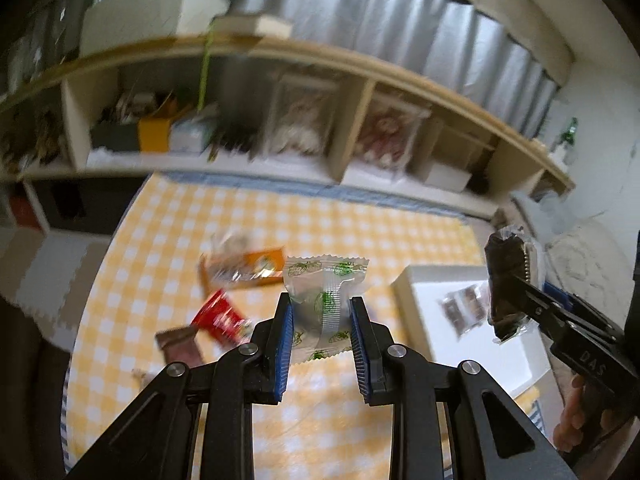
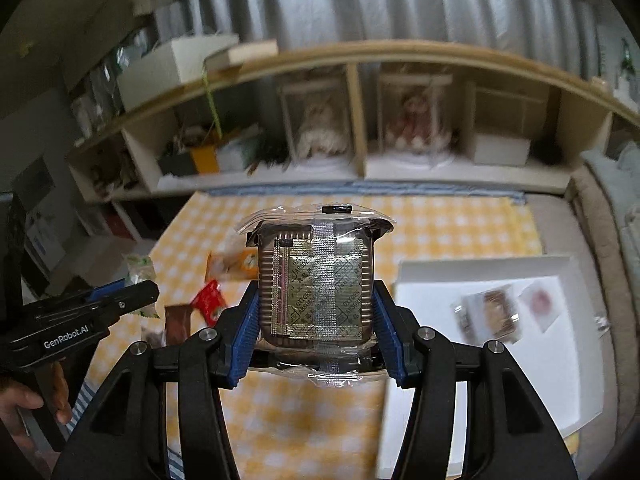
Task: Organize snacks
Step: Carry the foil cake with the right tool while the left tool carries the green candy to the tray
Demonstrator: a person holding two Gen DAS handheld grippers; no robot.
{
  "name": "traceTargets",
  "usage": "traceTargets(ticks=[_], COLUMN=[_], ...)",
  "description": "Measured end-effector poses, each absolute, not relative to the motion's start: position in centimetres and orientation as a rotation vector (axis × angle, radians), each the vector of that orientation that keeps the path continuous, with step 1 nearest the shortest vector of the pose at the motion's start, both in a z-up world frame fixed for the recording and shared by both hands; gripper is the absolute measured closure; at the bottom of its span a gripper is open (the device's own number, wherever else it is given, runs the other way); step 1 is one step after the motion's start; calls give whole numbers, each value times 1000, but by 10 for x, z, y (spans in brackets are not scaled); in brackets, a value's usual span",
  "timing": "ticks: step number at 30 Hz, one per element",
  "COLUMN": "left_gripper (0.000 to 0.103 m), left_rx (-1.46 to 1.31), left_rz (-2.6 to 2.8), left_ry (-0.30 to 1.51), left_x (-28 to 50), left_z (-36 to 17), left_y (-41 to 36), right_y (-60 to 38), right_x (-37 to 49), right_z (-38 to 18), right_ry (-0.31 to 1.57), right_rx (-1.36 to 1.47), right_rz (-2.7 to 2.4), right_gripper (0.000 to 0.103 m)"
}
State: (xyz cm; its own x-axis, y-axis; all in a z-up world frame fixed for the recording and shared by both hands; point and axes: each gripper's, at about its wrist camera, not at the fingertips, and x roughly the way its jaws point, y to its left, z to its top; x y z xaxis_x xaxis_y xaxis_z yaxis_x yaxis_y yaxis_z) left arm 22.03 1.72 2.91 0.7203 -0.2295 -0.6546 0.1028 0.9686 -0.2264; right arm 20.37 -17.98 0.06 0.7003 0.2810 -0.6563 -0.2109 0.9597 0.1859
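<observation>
My left gripper [image 1: 322, 312] is shut on a clear snack packet with green print [image 1: 326, 284], held above the yellow checked tablecloth [image 1: 168, 248]. My right gripper [image 2: 316, 308] is shut on a dark square cake in clear wrap [image 2: 316, 280], an oxygen-absorber sachet showing on it. In the left wrist view that cake [image 1: 506, 280] hangs above the white tray [image 1: 404, 284]. In the right wrist view the left gripper [image 2: 136, 288] sits at the left with its green packet [image 2: 140, 268]. On the cloth lie an orange packet [image 1: 244, 268], a red packet [image 1: 222, 316] and a brown bar [image 1: 180, 344].
The white tray [image 2: 560, 380] at the right holds a dark wrapped snack [image 2: 490, 312] and a pale pink one [image 2: 540, 304]. A low wooden shelf unit [image 2: 360, 120] with boxes and dolls runs along the far side. A person's hand [image 2: 24, 404] grips the left tool.
</observation>
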Motion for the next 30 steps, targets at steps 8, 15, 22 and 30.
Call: traceTargets(ticks=[8, 15, 22, 30], left_gripper=[77, 77, 77, 77], left_rx=[-163, -125, -144, -215], left_rz=[-299, -416, -517, -566], left_ry=[711, 762, 849, 992], left_x=[217, 235, 263, 301], left_z=[39, 20, -13, -73], left_y=[-46, -124, -199, -255], right_y=[-251, -312, -371, -420], right_x=[195, 179, 175, 182], right_z=[8, 7, -16, -54], right_ry=[755, 784, 876, 1011], right_rx=[144, 132, 127, 127], right_rz=[135, 38, -4, 14], right_gripper=[49, 49, 49, 49])
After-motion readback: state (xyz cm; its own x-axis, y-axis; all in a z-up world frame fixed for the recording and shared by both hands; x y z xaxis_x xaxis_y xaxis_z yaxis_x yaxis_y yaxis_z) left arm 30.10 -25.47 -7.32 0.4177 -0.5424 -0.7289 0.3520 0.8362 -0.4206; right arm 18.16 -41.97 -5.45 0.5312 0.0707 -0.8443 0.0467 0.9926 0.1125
